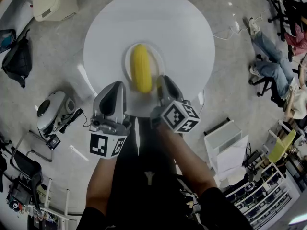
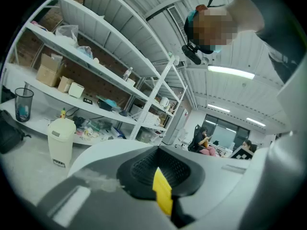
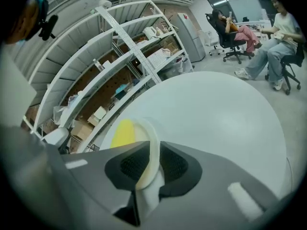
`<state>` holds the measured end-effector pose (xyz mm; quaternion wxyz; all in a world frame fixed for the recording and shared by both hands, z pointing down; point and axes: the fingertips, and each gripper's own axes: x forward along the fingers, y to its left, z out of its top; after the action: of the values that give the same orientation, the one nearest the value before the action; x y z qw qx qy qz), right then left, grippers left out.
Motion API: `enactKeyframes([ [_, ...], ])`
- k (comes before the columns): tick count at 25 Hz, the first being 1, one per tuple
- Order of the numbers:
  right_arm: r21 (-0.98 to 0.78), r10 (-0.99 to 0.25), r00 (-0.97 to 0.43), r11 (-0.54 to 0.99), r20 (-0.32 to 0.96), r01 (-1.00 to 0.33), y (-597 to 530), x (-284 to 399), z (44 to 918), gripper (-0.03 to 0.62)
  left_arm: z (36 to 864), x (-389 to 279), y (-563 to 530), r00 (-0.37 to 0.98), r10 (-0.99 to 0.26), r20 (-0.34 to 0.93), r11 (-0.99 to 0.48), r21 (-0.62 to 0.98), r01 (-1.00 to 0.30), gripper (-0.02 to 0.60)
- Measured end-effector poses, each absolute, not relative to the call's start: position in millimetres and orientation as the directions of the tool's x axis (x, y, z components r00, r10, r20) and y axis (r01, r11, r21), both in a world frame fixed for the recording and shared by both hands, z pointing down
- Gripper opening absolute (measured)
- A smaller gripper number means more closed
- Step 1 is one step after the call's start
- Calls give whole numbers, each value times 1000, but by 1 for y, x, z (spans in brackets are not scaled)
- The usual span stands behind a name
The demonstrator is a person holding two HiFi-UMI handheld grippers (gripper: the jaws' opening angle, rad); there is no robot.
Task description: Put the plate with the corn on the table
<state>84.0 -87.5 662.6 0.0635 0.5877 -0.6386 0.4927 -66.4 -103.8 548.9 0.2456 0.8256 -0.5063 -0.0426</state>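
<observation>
A yellow corn cob (image 1: 141, 68) lies on a small white plate (image 1: 156, 63) near the front edge of the round white table (image 1: 182, 28). My right gripper (image 1: 162, 82) is shut on the plate's near rim. In the right gripper view the plate rim (image 3: 153, 140) stands between the two dark pads of the right gripper (image 3: 146, 169), with the corn (image 3: 123, 133) behind it. My left gripper (image 1: 112, 94) hovers just left of the plate at the table edge, apart from it. In its own view, the left gripper (image 2: 160, 178) is shut and holds nothing, with a yellow strip showing at the pads.
On the floor to the left are a white bin (image 1: 53, 1), a black bag (image 1: 19, 59) and a grey machine (image 1: 50, 109). White boxes (image 1: 225, 143) stand on the right, near seated people (image 1: 273, 66). Long shelves (image 2: 96, 66) run behind the table.
</observation>
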Motion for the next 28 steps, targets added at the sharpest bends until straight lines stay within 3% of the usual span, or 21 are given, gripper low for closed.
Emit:
enactKeyframes([
  [11,-513,-698,-274,-155,662,-844,-88,93,651,9,542,-59,-101,510,-837,200,-396,422,-816,3],
  [28,-464,-692,-306,-47,654,-885,-82,76,619,9,514,-60,-101,500,-832,240,-389,390,-835,3],
])
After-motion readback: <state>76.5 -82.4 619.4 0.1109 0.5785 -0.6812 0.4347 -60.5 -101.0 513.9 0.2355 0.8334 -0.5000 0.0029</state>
